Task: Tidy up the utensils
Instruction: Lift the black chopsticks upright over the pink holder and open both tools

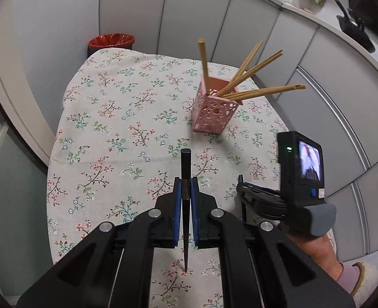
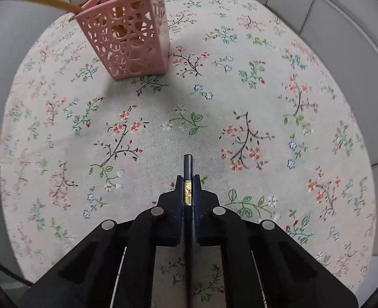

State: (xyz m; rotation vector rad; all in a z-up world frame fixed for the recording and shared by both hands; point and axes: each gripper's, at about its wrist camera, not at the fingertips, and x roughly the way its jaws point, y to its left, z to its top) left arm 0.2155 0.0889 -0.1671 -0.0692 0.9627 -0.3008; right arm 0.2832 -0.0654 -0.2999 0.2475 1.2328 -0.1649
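Note:
My left gripper point(image 1: 186, 183) is shut on a black chopstick point(image 1: 185, 169), held off the floral tablecloth with its thin tip pointing down toward me. My right gripper point(image 2: 188, 179) is shut on a second black chopstick point(image 2: 188, 165) with a gold band, low over the cloth. A pink perforated holder point(image 1: 214, 109) stands at the table's far right with several bamboo chopsticks point(image 1: 250, 73) leaning out of it. In the right wrist view the pink holder point(image 2: 130, 36) is at the upper left. The right gripper's body and camera show at the right of the left wrist view.
A floral tablecloth point(image 1: 117, 118) covers the small table. A bin with a red liner point(image 1: 111, 41) stands behind the table's far left corner. Grey cabinet doors point(image 1: 266, 33) run along the back and right, with a cluttered counter above. A person's hand point(image 1: 319, 251) holds the right gripper's handle.

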